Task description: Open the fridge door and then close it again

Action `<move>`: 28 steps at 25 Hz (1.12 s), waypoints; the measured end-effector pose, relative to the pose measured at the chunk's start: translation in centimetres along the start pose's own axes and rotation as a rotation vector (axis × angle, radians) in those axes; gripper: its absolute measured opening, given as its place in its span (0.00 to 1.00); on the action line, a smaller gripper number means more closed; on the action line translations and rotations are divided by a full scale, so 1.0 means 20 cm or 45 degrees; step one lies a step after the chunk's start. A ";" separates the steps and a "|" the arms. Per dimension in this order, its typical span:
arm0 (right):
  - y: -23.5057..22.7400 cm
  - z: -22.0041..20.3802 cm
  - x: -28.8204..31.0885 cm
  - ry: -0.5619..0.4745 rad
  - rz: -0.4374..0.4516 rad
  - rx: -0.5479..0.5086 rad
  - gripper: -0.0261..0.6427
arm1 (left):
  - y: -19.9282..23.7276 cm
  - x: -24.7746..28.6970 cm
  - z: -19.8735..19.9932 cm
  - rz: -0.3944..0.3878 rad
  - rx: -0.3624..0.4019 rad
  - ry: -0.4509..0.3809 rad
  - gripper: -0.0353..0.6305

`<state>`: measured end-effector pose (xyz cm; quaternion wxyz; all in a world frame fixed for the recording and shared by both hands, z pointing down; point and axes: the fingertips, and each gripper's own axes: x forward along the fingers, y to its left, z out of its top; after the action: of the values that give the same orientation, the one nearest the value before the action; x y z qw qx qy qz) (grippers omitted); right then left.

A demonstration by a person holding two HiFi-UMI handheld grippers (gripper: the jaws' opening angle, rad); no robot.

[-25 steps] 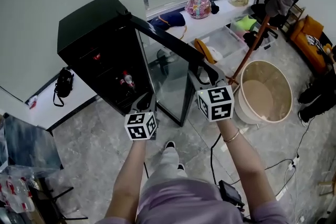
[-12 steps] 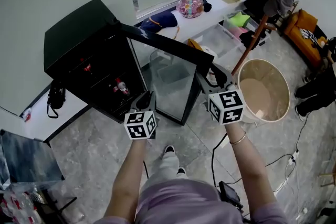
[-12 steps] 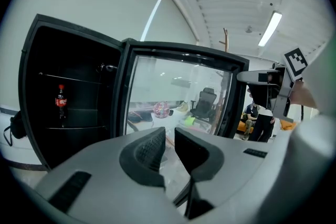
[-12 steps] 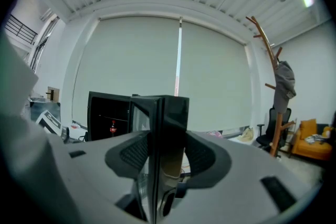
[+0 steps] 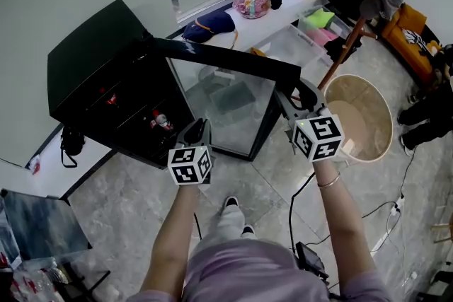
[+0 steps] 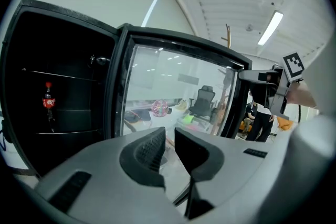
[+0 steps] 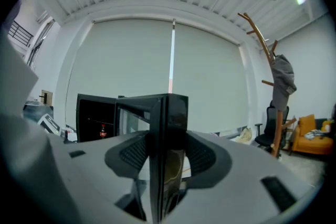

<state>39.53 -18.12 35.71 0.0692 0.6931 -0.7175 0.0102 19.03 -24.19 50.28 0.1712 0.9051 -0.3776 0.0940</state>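
A black fridge (image 5: 92, 74) stands open, and a cola bottle (image 5: 157, 120) shows on a shelf inside. Its glass door (image 5: 226, 102) is swung far out to the right. My right gripper (image 5: 297, 99) is shut on the door's free edge. In the right gripper view that black edge (image 7: 170, 123) fills the space between the pads of my right gripper (image 7: 167, 152). My left gripper (image 5: 198, 131) hangs in front of the glass and holds nothing. In its own view my left gripper (image 6: 170, 147) has its jaws a narrow slit apart.
A round beige tub (image 5: 357, 117) sits on the floor right of the door. A wooden coat rack (image 5: 361, 18) stands behind it. A white ledge (image 5: 272, 18) with bags and a clear box (image 5: 290, 42) runs along the wall. A cable (image 5: 294, 201) trails on the floor.
The door has swung wider open, and my right gripper has moved to the right with its edge. My left gripper has shifted a little along the glass and stays empty.
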 end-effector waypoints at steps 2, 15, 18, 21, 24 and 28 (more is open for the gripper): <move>-0.03 0.00 0.03 -0.002 -0.008 0.002 0.36 | 0.02 0.04 0.01 -0.003 0.005 0.004 0.13; -0.20 -0.01 0.22 -0.017 -0.053 0.021 0.37 | 0.13 0.24 0.06 -0.044 0.003 0.020 0.13; -0.24 -0.01 0.27 -0.031 -0.070 0.042 0.36 | 0.14 0.29 0.07 -0.058 -0.003 0.021 0.13; -0.27 -0.02 0.32 -0.034 -0.075 0.057 0.37 | 0.15 0.33 0.08 -0.061 -0.013 0.019 0.13; -0.30 -0.01 0.35 -0.039 -0.088 0.069 0.36 | 0.17 0.37 0.10 -0.062 -0.025 0.015 0.13; -0.34 -0.02 0.40 -0.044 -0.103 0.080 0.36 | 0.19 0.40 0.11 -0.060 -0.020 0.015 0.13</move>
<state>46.04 -26.34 36.43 0.0354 0.7233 -0.6894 0.0177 22.02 -32.71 51.50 0.1827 0.9118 -0.3560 0.0921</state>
